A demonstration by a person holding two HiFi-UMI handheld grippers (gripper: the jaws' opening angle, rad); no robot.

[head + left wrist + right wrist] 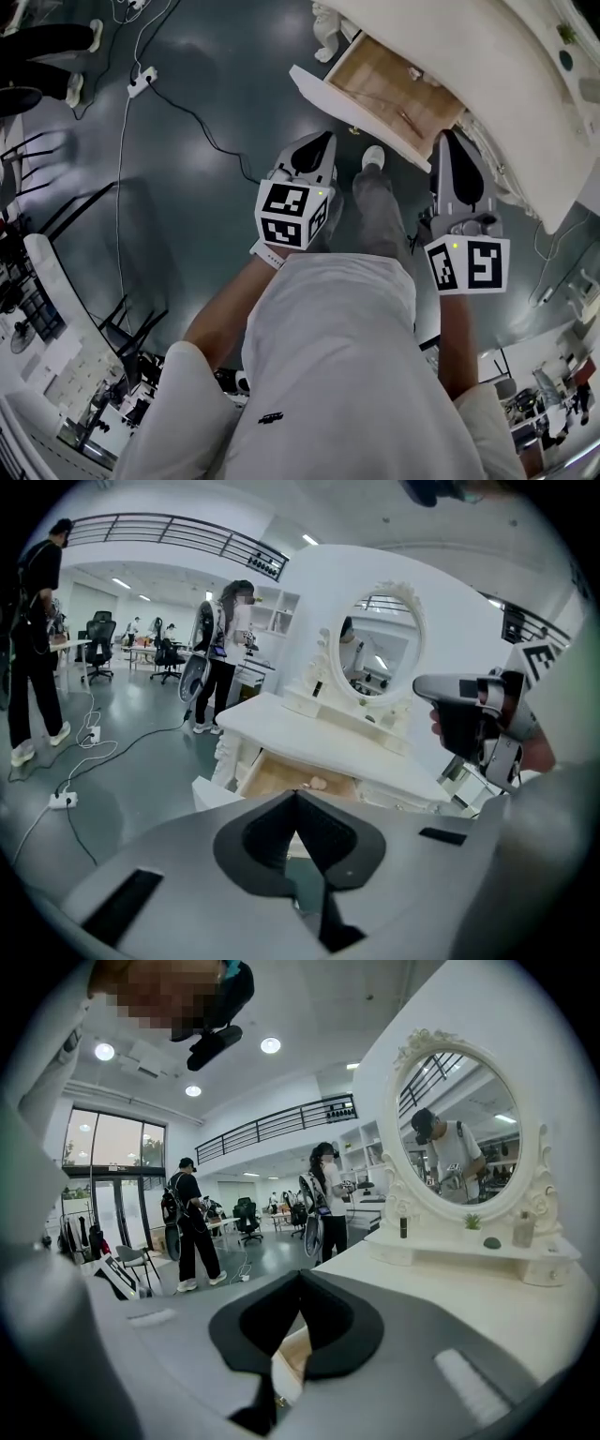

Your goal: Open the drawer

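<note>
The drawer [389, 89] of the white dressing table [525, 122] stands pulled out, its wooden inside showing behind the white front panel. My left gripper [323, 141] hangs above the floor just short of that panel, touching nothing. In the left gripper view its jaws [295, 794] meet at the tips with nothing between them, and the drawer [281, 778] lies beyond. My right gripper [448, 141] hovers by the drawer's right corner, and its tips [300, 1276] are together and empty. The right gripper [464, 714] also shows in the left gripper view, raised beside the mirror.
An oval mirror [464, 1143] and small items stand on the tabletop [487, 1288]. A cable and a power strip [141, 80] lie on the dark floor to the left. People [220, 658] stand farther back among desks and chairs. My shoe [372, 157] is below the drawer.
</note>
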